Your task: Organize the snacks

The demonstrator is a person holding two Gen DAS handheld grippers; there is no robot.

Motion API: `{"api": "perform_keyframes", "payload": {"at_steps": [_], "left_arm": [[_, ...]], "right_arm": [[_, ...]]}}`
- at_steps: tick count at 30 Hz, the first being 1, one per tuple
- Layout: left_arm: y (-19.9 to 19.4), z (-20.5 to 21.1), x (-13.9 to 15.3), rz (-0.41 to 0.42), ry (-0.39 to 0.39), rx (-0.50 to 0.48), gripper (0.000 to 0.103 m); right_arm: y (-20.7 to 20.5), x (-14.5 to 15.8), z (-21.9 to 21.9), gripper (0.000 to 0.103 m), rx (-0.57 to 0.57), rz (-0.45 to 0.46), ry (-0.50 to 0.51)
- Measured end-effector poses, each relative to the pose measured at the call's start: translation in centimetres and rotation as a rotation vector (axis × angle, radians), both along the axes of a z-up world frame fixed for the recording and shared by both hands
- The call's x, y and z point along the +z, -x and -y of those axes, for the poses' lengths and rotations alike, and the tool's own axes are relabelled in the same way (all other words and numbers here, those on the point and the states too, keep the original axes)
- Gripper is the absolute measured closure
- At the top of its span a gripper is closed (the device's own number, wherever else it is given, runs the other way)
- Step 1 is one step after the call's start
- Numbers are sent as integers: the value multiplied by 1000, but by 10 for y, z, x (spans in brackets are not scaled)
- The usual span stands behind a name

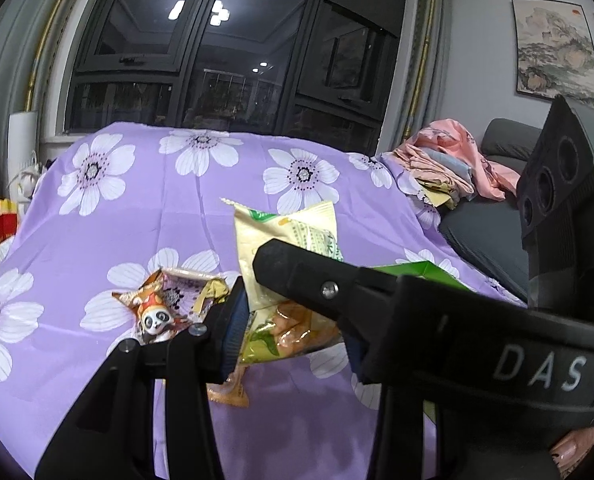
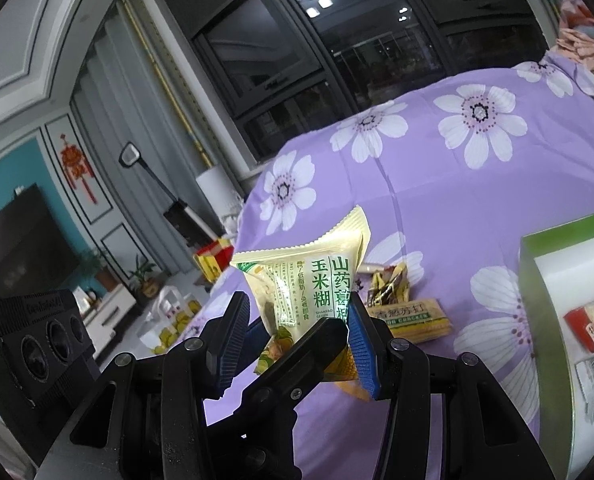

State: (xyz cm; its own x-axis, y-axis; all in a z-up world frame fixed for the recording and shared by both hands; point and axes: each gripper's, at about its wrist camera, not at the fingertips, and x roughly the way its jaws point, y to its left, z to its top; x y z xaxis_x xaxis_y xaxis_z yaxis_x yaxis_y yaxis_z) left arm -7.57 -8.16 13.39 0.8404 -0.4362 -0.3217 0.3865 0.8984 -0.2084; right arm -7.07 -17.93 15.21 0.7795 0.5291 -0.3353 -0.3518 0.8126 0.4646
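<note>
I hold one pale yellow snack packet [image 2: 297, 300] in both grippers, left [image 1: 293, 300] and right [image 2: 297, 344], jaws clamped, above the purple floral bedspread [image 1: 137, 220].

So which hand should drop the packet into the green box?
Right. Both grippers clamp the packet, but the box sits open just beside the right gripper, on its far side from the left gripper, which would have to cross over.

The yellow snack packet [image 2: 303, 292] reads "玉米糊" in green. The flat cracker pack [image 2: 411, 320] reads "CRACKER". A gripper body [image 1: 537, 364] bears "DAS".
</note>
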Motion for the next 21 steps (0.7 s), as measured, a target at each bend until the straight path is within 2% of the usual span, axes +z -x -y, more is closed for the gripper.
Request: {"api": "perform_keyframes", "payload": {"at_steps": [10,21], "left_arm": [[-6,37,10,0,-9,-36,62],[-7,85,22,19,-39,-139,62]], "right_arm": [[0,5,41,52,-61,8,-79],[14,12,88,52,-170,32,-123]]}}
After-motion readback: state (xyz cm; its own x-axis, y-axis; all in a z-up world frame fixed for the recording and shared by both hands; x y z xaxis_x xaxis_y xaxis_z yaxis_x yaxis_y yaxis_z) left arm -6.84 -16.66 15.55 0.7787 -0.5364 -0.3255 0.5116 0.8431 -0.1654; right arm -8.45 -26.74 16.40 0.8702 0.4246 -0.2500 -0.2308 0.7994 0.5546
